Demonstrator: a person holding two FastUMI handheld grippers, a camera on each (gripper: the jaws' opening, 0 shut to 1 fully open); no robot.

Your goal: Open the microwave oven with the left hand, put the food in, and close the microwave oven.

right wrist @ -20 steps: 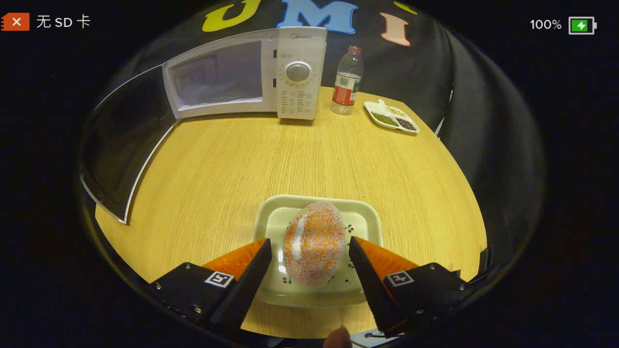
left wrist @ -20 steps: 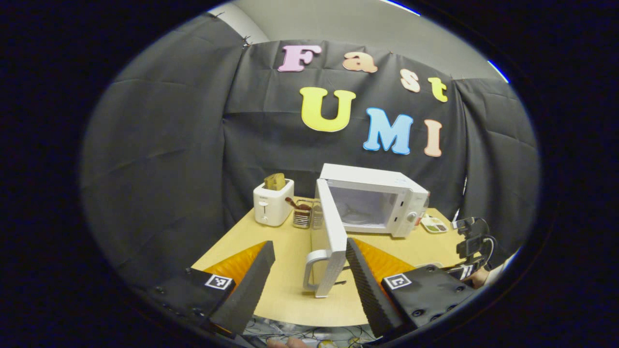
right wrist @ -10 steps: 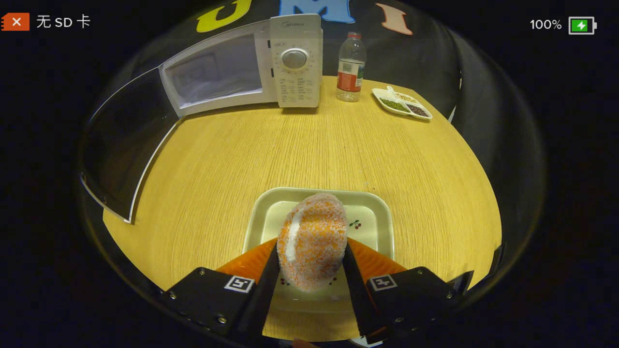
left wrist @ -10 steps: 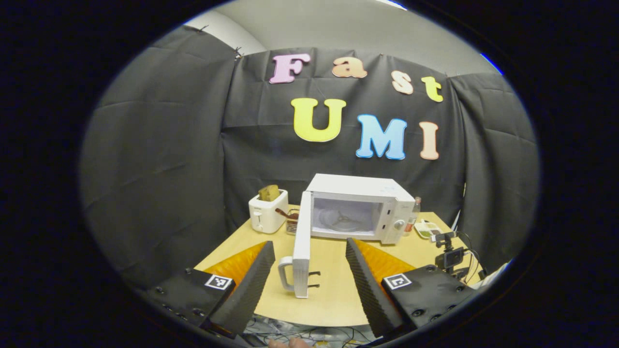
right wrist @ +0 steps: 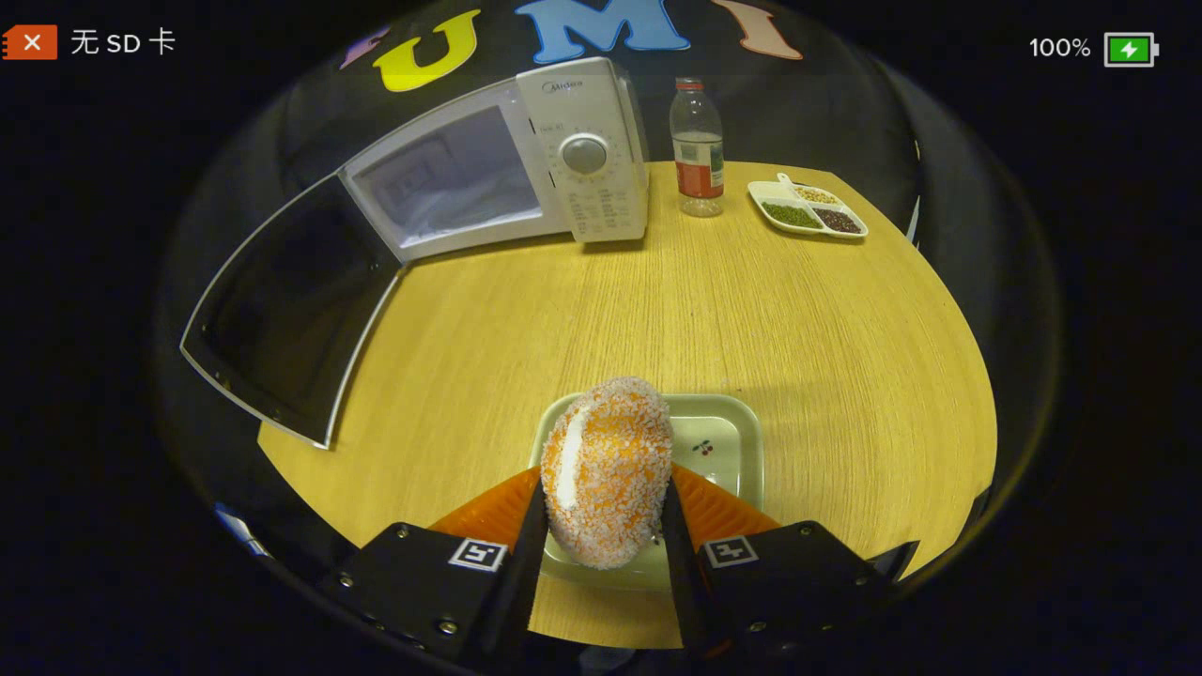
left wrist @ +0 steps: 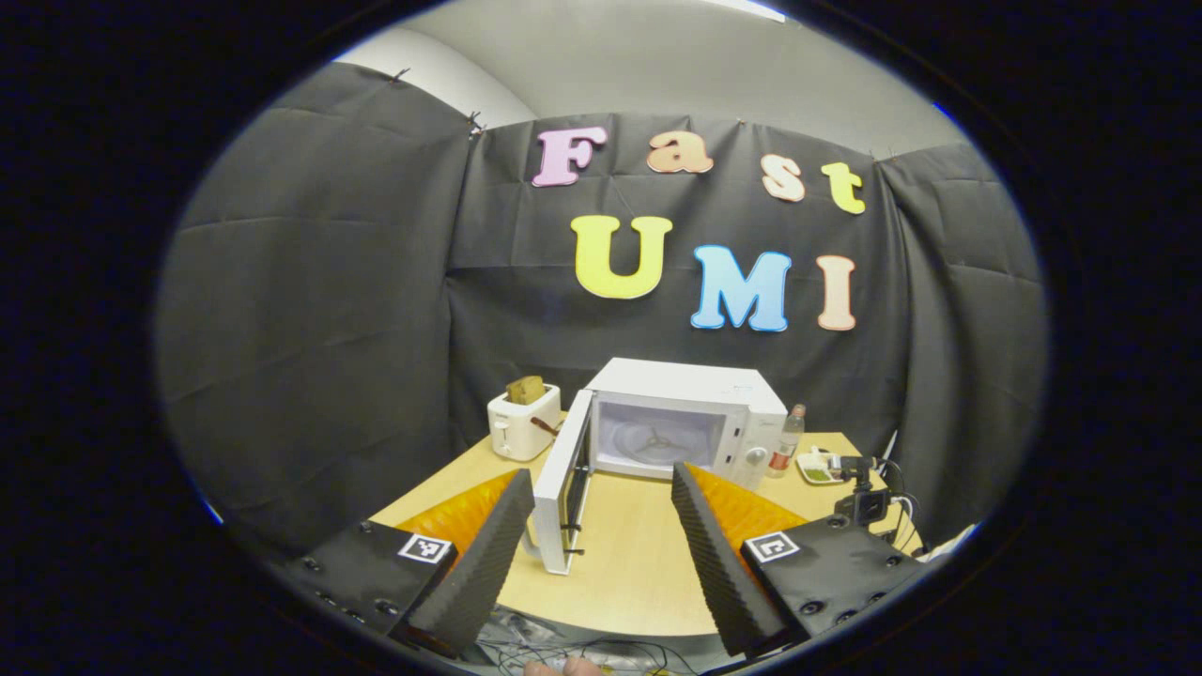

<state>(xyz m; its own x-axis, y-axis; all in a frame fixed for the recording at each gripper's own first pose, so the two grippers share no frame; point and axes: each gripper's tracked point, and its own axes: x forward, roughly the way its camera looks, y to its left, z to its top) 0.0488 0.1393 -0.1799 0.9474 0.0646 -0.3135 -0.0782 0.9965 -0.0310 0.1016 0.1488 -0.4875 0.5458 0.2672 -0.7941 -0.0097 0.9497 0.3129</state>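
Starting with the left gripper view: the left gripper (left wrist: 601, 526) is held with jaws spread wide and nothing between them, back from the table's (left wrist: 639, 582) near edge. At 12 o'clock the microwave (left wrist: 690, 413) is seen with its door (left wrist: 562, 493) swung open toward 10 o'clock; a toaster (left wrist: 522, 427) stands just beside it at 11 o'clock. In the right gripper view, the right gripper (right wrist: 601, 526) is clamped on the food (right wrist: 608, 469), both fingers pressed to its sides, above a tray (right wrist: 723, 441). The open microwave (right wrist: 526, 164) lies at 11 o'clock, a bottle (right wrist: 697, 150) and divided dish (right wrist: 808, 208) at 1 o'clock.
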